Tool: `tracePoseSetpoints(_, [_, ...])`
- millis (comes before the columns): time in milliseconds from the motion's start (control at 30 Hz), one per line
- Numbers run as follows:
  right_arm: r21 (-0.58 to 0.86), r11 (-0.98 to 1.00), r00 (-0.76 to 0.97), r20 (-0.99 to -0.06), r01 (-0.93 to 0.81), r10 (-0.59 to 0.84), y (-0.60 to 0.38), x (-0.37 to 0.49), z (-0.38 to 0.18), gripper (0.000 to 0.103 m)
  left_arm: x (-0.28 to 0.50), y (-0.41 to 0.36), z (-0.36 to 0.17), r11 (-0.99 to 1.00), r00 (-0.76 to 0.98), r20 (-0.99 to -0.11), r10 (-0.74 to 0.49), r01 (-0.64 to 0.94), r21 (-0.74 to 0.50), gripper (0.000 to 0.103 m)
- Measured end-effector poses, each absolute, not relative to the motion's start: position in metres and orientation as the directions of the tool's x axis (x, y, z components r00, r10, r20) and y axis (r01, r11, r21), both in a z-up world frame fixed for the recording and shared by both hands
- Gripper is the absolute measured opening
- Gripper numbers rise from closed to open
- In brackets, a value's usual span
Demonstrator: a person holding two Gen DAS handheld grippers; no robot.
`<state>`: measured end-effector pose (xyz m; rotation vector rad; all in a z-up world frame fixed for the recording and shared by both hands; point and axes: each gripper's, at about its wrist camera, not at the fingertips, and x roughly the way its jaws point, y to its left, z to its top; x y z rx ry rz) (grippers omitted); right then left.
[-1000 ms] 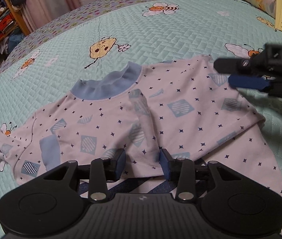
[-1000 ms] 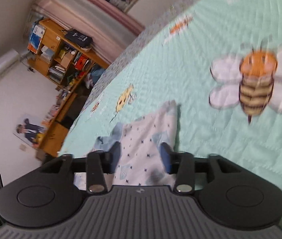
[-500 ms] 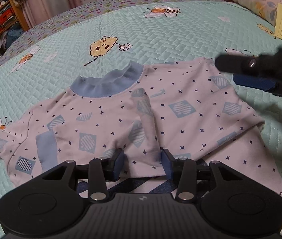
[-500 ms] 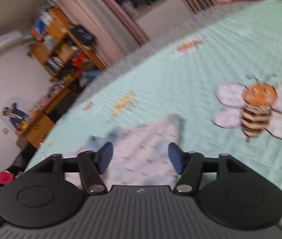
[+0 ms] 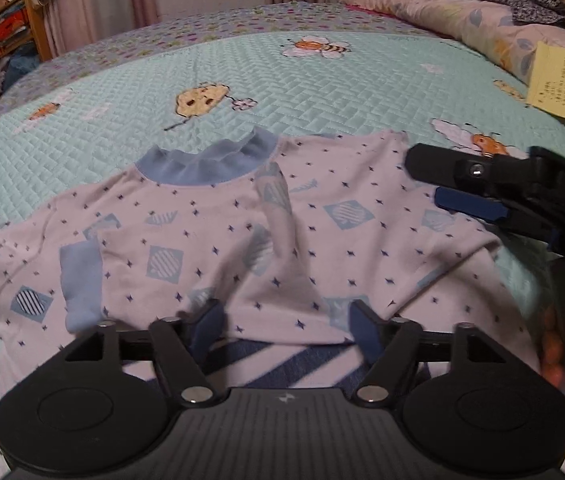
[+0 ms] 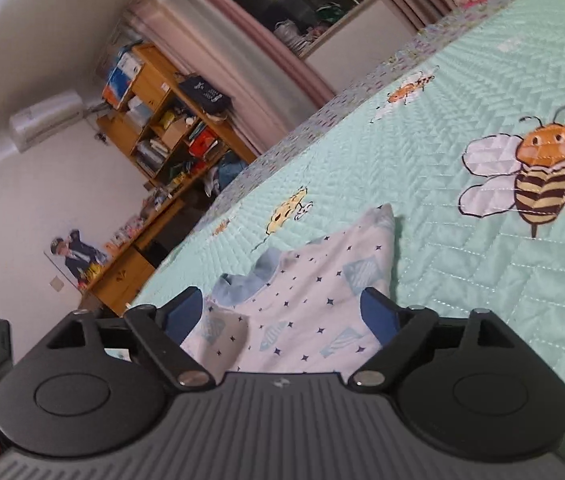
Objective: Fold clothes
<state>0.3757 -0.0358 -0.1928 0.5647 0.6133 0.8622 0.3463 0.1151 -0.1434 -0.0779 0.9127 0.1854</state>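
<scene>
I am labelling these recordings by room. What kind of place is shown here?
Most likely a bedroom in a home. A shirt lies on a bed covered by a quilted green bedspread with bee pictures, pillows sit at the head, and a cluttered wooden bookshelf stands by the wall.

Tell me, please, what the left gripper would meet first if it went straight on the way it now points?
Probably the patterned shirt on the bed: the left gripper, jaws opening, slants down at the fabric bunched between its pads, though depth is unclear.
</scene>
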Motion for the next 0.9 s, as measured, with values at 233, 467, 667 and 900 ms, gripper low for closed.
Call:
tracePoseSetpoints(233, [0.679,0.513,0.494,-0.248,-0.525,0.833,-0.046,0.368,-0.200,0.091,0.307,0.138,-0.107,0.973,0.654,-0.753,0.075,-0.214,-0.089,0.089])
tracePoseSetpoints(467, [0.697,0.493,0.489,-0.230,-0.521,0.841,-0.053,0.365,-0.200,0.091,0.250,0.192,-0.053,0.876,0.635,-0.738,0.228,-0.465,-0.130,0.097])
tracePoseSetpoints(667, [0.593,0.678,0.566,-0.405,-0.435,0.718,-0.031,0.346,-0.164,0.091,0.206,0.217,-0.081,0.810,0.534,-0.837,0.119,-0.540,-0.228,0.101])
tracePoseSetpoints(900, [0.790,0.514,0.584,-0.254,-0.336,0.771,-0.054,0.269,-0.163,0.102,0.198,0.249,-0.107,0.680,0.622,-0.781,-0.057,-0.548,-0.486,0.096])
